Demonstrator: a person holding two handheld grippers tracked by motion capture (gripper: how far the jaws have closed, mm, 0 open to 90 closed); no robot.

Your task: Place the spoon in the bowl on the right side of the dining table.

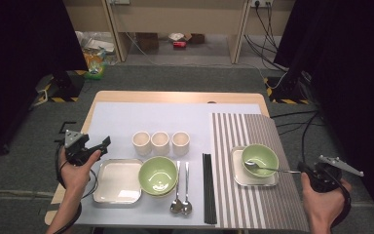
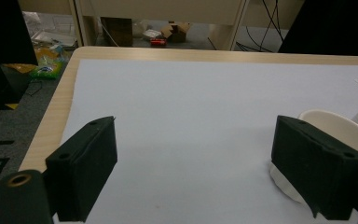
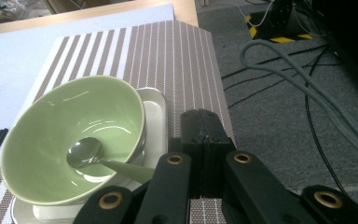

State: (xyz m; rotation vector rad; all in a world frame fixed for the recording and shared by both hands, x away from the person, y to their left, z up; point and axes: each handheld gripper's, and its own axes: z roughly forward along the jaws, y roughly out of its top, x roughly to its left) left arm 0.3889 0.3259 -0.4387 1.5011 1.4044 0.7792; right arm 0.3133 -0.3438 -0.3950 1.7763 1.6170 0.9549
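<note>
The far half of the table is bare, so a tool could sweep freely behind the three cups. Nearer, the plate, green bowl, two spoons and chopsticks crowd the front edge. On the striped mat, open room lies behind and in front of the bowl on its plate.

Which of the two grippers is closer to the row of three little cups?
The left. The left gripper hangs open just left of the cups, near the table's left edge. The right gripper is far off at the right, shut on the handle of the spoon resting in a green bowl.
</note>
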